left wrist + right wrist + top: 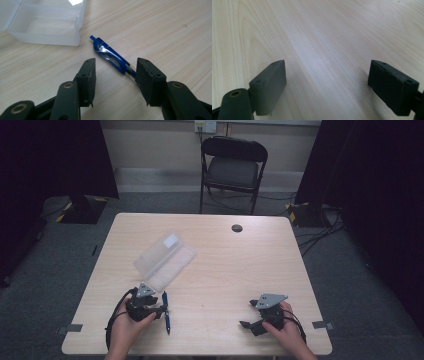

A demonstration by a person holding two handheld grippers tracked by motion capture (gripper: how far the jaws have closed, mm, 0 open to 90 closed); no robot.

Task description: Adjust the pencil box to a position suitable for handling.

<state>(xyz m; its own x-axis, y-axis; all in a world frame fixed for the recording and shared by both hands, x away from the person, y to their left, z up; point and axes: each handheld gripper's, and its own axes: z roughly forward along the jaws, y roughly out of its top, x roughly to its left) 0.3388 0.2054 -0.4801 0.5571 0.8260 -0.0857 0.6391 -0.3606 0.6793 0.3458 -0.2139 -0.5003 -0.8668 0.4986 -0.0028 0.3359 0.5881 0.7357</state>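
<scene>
left gripper view, glossy blue pen [112,58], wood-grain table [162,30]

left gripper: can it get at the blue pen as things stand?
Probably yes. The left gripper is open with the blue pen lying flat on the table between its jaws, slanted across the gap. The clear plastic box sits clear of it.

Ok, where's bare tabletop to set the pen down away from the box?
Bare wood runs between the blue pen and the right gripper, and up to the round grommet hole. The near-left is crowded: the clear plastic box lies open just beyond the left gripper.
</scene>
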